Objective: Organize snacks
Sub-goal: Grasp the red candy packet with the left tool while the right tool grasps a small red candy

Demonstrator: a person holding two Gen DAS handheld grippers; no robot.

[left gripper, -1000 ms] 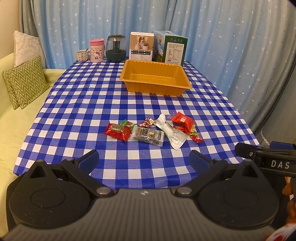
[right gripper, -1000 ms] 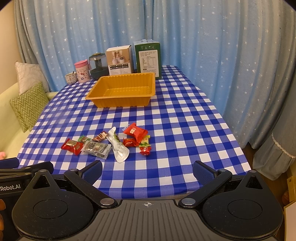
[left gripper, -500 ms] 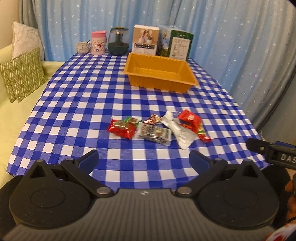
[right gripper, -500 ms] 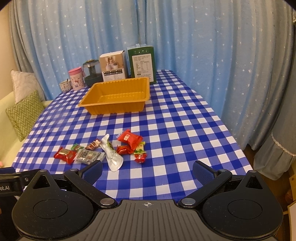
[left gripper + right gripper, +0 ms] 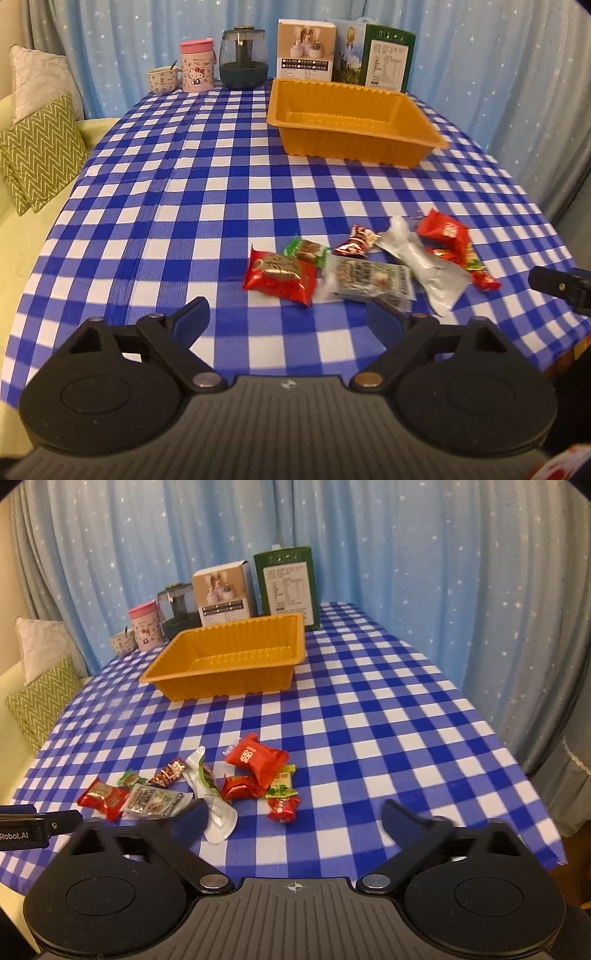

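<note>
Starry blue curtains [image 5: 480, 55] behind, checkered bench [image 5: 184, 203] in front. Orange tray [image 5: 354, 136] at far side, nothing inside. Snack packets [image 5: 362, 266] scattered near front edge, well apart from tray. Left tool [image 5: 288, 317] just before red packet [image 5: 279, 275] and clear packet [image 5: 369, 282], jaws closing, nothing between them. Right tool [image 5: 295, 818] just before small red candy [image 5: 282, 808], jaws closing, also grasping nothing. Pink cup [image 5: 197, 66] fully visible from left wrist only; large red packet [image 5: 256, 757] clearer from right wrist.
</note>
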